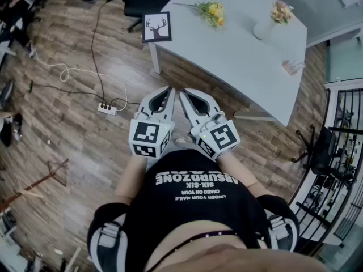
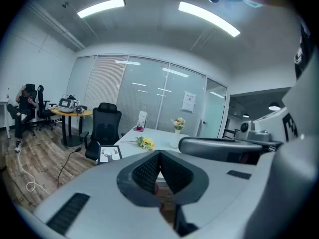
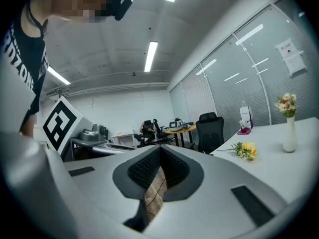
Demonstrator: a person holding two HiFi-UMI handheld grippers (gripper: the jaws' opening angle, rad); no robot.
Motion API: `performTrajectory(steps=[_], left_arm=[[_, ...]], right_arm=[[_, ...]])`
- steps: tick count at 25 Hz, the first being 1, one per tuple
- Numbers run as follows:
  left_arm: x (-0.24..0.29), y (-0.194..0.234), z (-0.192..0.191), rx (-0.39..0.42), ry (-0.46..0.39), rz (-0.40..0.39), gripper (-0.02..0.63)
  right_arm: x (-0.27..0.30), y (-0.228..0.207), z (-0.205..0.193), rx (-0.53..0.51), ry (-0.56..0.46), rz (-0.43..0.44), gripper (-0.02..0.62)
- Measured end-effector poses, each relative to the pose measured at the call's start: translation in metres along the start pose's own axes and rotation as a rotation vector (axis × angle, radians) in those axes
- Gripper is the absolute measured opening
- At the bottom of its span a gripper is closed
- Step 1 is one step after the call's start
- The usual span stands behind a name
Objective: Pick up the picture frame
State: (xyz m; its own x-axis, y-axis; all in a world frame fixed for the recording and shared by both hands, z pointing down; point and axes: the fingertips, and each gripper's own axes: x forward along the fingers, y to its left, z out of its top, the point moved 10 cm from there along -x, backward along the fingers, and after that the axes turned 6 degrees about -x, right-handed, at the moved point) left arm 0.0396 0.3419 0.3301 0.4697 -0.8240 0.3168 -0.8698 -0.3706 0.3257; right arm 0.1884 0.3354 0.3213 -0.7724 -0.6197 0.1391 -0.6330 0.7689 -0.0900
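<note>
left gripper (image 1: 168, 89) and right gripper (image 1: 183, 92), jaws pressed together on nothing, sit side by side well short of the white table (image 1: 244, 61); the deer-print picture frame (image 1: 156, 26) is at that table's corner.

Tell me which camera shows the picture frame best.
The head view: the picture frame sits unobstructed at the table corner, deer print clear. The left gripper view shows it small and distant; the right gripper view misses it.

Beyond your white left tongs (image 1: 168, 90) and right tongs (image 1: 184, 93), the black picture frame (image 1: 146, 28) shows a black deer head (image 1: 157, 26) on white.
</note>
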Motion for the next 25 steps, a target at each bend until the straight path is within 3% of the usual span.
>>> performTrajectory(steps=[6,11,25], left_arm=[[-0.008,0.018,-0.007,0.011,0.015,0.054,0.015],[0.004,0.062,0.01,0.013,0.011,0.085,0.015],[0.068,0.175,0.074,0.053,0.024,0.008,0.015]], right_arm=[[0.011,0.005,-0.004,0.016,0.008,0.012,0.017],[0.052,-0.001,0.0,0.018,0.003,0.01,0.017],[0.176,-0.036,0.014,0.02,-0.003,-0.105,0.017]])
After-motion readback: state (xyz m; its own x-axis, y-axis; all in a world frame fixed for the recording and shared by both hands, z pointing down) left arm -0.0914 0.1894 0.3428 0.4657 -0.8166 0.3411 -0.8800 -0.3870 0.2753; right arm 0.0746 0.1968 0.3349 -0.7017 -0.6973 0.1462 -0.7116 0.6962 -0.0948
